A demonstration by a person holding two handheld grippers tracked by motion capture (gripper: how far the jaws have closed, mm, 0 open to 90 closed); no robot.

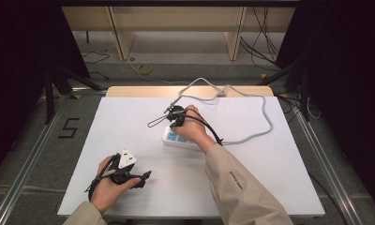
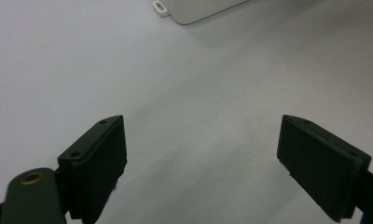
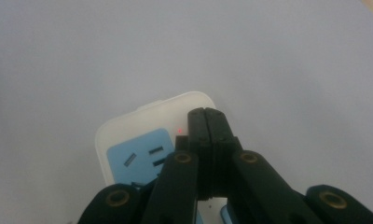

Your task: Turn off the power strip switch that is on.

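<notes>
A white power strip (image 1: 170,137) with blue socket faces lies mid-table, and its grey cable (image 1: 265,117) loops right and back to the far edge. My right gripper (image 1: 174,124) points down at the strip's far end. In the right gripper view its jaws (image 3: 205,114) are shut with nothing between them, over the strip's white end (image 3: 142,123) beside a small red light (image 3: 180,130) and a dark switch. Whether the tips touch the strip I cannot tell. My left gripper (image 1: 146,178) rests near the front left, open and empty (image 2: 201,154), facing a corner of the strip (image 2: 194,9).
The white table top (image 1: 279,159) ends in a wooden strip (image 1: 129,90) at the back. Beyond it are wooden frame legs (image 1: 122,40) and loose cables on the floor. A floor mark shaped like a 5 (image 1: 69,127) lies to the left.
</notes>
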